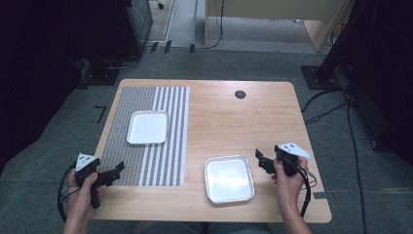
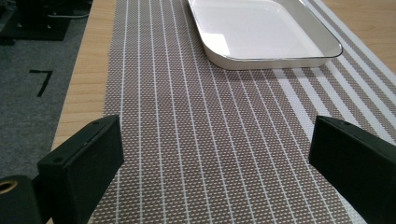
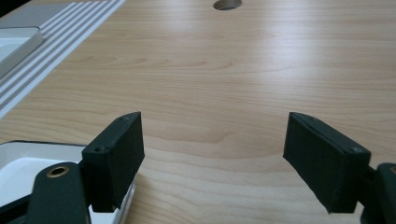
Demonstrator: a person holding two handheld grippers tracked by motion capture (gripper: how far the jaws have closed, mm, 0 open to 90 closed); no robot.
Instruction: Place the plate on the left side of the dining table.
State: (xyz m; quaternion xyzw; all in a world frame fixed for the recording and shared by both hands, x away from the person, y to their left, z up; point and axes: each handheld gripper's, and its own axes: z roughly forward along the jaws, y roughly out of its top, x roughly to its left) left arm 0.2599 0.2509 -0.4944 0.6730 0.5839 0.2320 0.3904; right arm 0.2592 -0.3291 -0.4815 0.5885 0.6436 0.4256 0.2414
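- Two white trays sit on your bench [image 1: 272, 122], and nothing lies in either one, so I judge the work with them is either finished or not yet begun; the pictures give no way to tell which.
- The striped placemat [image 1: 146, 136] covers the bench from about 9 to 11 o'clock, seen from the bench's middle in the high view.
- The near tray [image 1: 229, 179], the larger-looking one, rests on bare wood at roughly 6 o'clock, just beside your right hand. In the right gripper view its corner [image 3: 18, 163] shows beside the jaws, at 8 o'clock.
- The far tray [image 1: 147, 127] sits on the placemat at about 10 o'clock; in the left gripper view it [image 2: 261, 28] lies ahead at 12 o'clock, well apart from the jaws.
- Your right gripper [image 1: 263, 161] points toward the near tray's right rim, jaws spread wide with only bare bench between them, not touching the tray as far as I can see.
- Your left gripper [image 1: 114, 171] hovers at the placemat's near left corner, jaws wide apart and holding nothing.
- If the near tray is to be moved, the grasp on its rim is yet to be made.
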